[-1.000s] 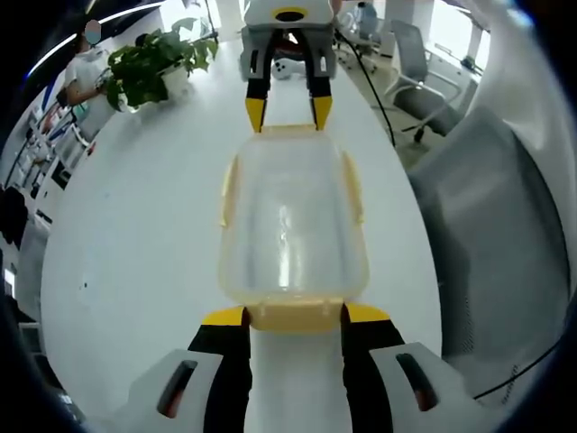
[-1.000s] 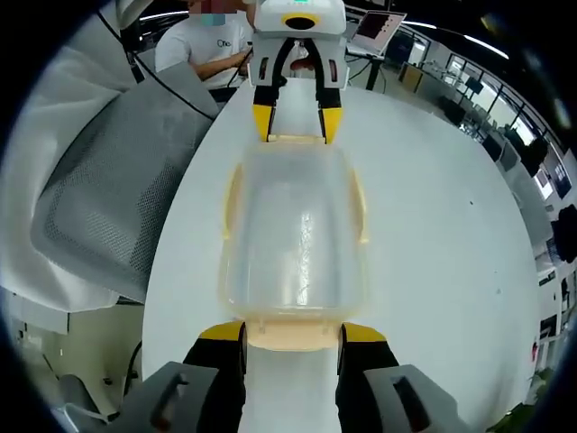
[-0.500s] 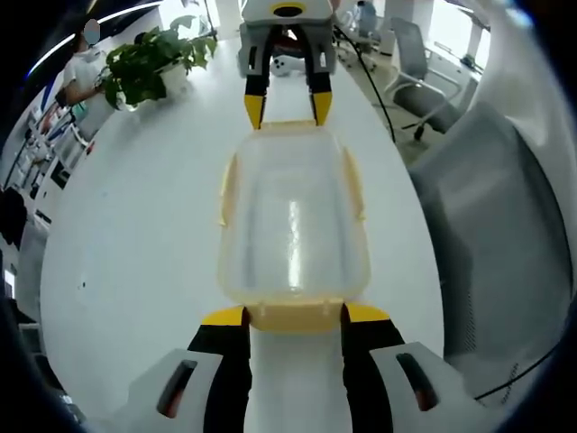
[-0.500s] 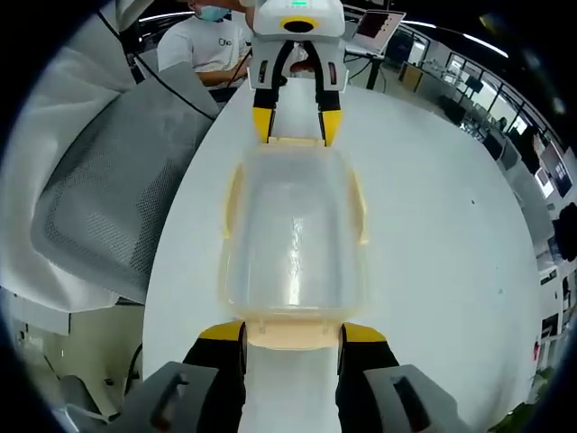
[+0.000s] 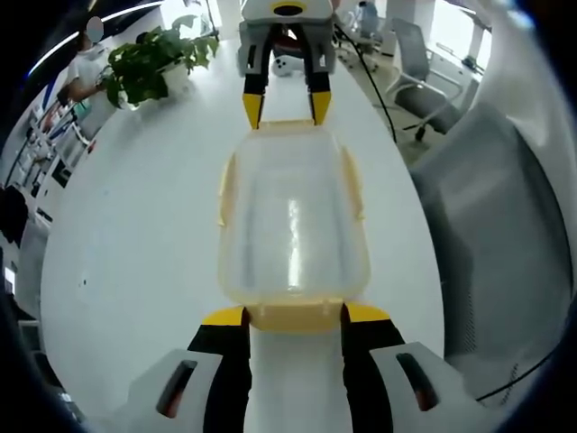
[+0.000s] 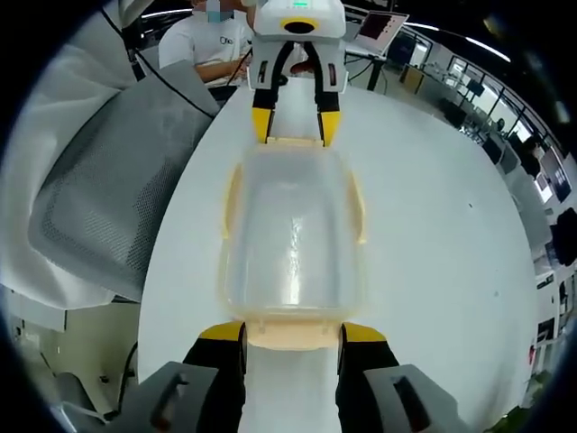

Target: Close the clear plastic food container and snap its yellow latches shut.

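Observation:
The clear plastic container (image 5: 290, 225) lies lengthwise on the white table (image 5: 135, 225) with its lid on. Yellow latches (image 5: 227, 188) flare out from its long sides. In the left gripper view my left gripper (image 5: 294, 314) is open, and its yellow-tipped jaws straddle the near end latch (image 5: 293, 317). My right gripper (image 5: 282, 108) is open at the far end, with its tips just past that end's latch. In the right gripper view the container (image 6: 293, 234) runs away from my right gripper (image 6: 291, 332), which straddles its own end latch (image 6: 293, 334). The left gripper (image 6: 294, 126) faces it.
A potted plant (image 5: 149, 63) stands on the table at the far left. A grey mesh office chair (image 5: 491, 225) sits close to the table's right edge, and the chair (image 6: 108, 189) is on the left in the right gripper view. A seated person (image 6: 212, 45) and a laptop (image 6: 379, 27) are beyond.
In the left gripper view the right gripper has drifted slightly away from the container's far end. The container and my left gripper have stayed put.

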A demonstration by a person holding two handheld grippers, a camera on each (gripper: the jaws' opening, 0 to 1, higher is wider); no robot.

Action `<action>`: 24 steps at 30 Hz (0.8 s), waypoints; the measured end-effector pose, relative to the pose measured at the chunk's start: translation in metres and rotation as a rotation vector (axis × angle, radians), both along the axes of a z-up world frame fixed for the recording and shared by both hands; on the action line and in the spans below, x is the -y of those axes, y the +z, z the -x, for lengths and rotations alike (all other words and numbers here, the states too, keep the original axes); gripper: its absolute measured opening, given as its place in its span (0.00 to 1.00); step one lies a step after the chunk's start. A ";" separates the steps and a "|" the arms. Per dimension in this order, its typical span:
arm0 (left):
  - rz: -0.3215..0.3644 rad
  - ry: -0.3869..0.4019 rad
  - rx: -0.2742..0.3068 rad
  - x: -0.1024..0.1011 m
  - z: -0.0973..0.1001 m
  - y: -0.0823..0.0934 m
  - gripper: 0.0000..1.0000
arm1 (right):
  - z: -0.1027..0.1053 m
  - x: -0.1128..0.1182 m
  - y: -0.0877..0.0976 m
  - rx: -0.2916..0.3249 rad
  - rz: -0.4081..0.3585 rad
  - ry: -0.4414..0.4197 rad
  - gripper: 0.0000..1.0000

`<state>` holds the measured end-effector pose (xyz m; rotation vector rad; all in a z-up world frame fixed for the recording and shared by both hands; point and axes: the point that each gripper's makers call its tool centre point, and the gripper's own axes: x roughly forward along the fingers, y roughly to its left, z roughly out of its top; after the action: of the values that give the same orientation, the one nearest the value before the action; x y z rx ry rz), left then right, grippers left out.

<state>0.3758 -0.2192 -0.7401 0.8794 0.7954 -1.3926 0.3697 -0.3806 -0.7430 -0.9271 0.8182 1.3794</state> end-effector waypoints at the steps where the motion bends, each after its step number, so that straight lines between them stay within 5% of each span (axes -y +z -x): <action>1: 0.000 0.002 -0.001 -0.001 0.000 0.000 0.37 | 0.000 0.000 0.000 -0.002 -0.003 -0.003 0.37; 24: -0.011 0.002 0.001 0.000 0.000 -0.003 0.38 | 0.002 0.002 -0.005 -0.024 0.020 -0.012 0.37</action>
<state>0.3755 -0.2195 -0.7428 0.8881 0.8036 -1.3871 0.3677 -0.3825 -0.7477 -0.9214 0.8558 1.3769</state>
